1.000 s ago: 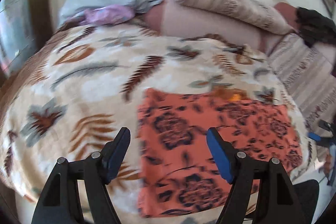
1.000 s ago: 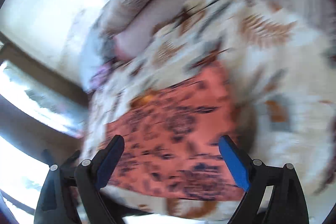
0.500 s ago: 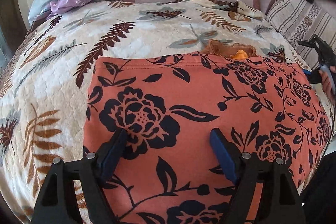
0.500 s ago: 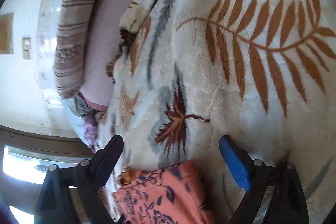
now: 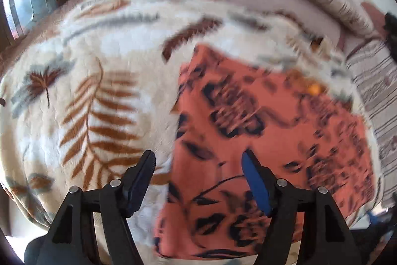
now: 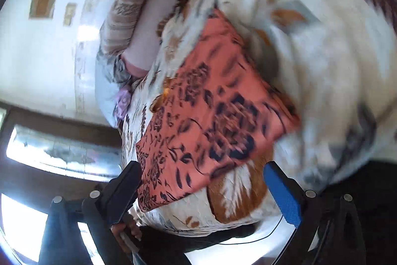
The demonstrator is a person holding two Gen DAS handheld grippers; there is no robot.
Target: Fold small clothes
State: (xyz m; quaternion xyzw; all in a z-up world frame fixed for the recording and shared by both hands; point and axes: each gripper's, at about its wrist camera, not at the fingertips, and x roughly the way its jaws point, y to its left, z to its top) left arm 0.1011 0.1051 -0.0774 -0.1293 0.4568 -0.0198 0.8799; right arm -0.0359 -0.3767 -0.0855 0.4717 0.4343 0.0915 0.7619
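Lying flat on the leaf-print blanket [image 5: 104,101] near the bed's front edge, the orange floral garment [image 5: 268,140] is showing no finished fold. Left tool [image 5: 198,165] is closing, straddling its left edge unpinched; right tool [image 6: 202,175] is opening, empty.

**Right wrist view: bed with folded garment**

Right gripper [image 6: 202,168]: jaws wide and opening, nothing between the pads; one black finger [image 6: 124,190], one blue-padded. Orange garment [image 6: 211,121]: dark flower print, lying flat on the blanket, its near corner just ahead of the fingers. Blanket [image 6: 322,54]: cream with brown and grey leaf pattern, covering the bed. Striped pillow [image 6: 124,9]: at the far end by the white wall. Window [image 6: 62,153]: at the lower left. Picture blurred.
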